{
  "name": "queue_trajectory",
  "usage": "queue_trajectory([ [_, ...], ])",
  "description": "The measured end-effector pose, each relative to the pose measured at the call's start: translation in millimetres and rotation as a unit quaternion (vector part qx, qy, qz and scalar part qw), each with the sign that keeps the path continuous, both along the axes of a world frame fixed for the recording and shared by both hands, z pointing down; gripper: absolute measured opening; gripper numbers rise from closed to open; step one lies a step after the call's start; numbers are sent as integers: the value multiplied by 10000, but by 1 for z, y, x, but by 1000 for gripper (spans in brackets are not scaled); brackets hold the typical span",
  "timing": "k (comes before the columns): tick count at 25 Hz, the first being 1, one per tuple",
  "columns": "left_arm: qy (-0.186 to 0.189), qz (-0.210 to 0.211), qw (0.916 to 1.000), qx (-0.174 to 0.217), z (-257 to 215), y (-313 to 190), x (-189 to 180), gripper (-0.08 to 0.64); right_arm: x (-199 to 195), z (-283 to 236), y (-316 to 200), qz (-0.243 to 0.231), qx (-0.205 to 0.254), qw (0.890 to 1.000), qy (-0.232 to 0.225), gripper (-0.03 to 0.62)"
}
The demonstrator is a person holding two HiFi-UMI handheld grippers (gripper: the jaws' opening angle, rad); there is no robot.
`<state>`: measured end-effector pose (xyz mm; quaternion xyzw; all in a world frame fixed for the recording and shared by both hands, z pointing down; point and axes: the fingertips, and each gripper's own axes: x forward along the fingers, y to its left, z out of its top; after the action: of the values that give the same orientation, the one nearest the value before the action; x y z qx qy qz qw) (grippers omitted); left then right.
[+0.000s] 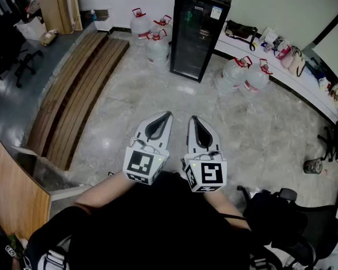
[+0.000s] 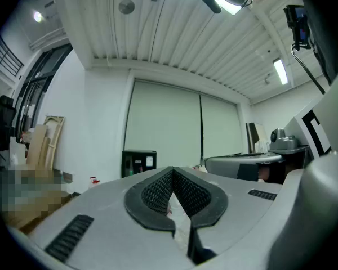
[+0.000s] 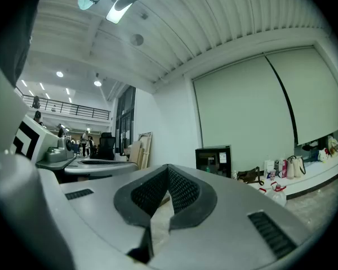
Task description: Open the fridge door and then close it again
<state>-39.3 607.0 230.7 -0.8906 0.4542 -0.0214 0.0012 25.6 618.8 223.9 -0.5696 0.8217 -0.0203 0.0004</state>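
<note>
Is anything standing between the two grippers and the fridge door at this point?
Nothing visible does. The floor from the left gripper and the right gripper to the fridge lies bare. The water jugs flank the fridge on both sides, off the straight path.

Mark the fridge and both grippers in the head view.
fridge (image 1: 194,38), head view, on its door front.
left gripper (image 1: 169,114), head view, at the tips of its shut fingers.
right gripper (image 1: 192,117), head view, at the tips of its shut fingers.
</note>
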Motion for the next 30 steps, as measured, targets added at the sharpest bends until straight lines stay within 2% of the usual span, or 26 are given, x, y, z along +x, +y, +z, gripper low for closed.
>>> queue_trajectory([
  [4, -17, -113, 9999, -1, -2, -3, 15, 6, 20, -3, -3, -9, 19, 10000, -60, 15],
  [8, 133, -350, 9993, -94, 5, -6, 20, 6, 33, 3, -9, -92, 25, 9998, -184, 15],
  [12, 122, -485, 9984, -268, 17, -22, 17, 6, 40, 12, -31, -64, -91, 9990, -423, 15],
  [15, 141, -583, 9976, -353, 27, -47, 8, 6, 38, 22, -57, -42, -174, 9989, -430, 15],
  [21, 166, -467, 9981, -354, 52, -130, -8, 6, 19, 38, -136, 29, -84, 9993, -356, 15],
  [27, 142, -188, 9991, -365, 39, -250, -39, 6, -24, 23, -250, 104, -107, 9995, -278, 15],
  [30, 185, -89, 9988, -444, 34, -295, -54, 6, -42, 15, -296, 175, -138, 9995, -216, 15],
])
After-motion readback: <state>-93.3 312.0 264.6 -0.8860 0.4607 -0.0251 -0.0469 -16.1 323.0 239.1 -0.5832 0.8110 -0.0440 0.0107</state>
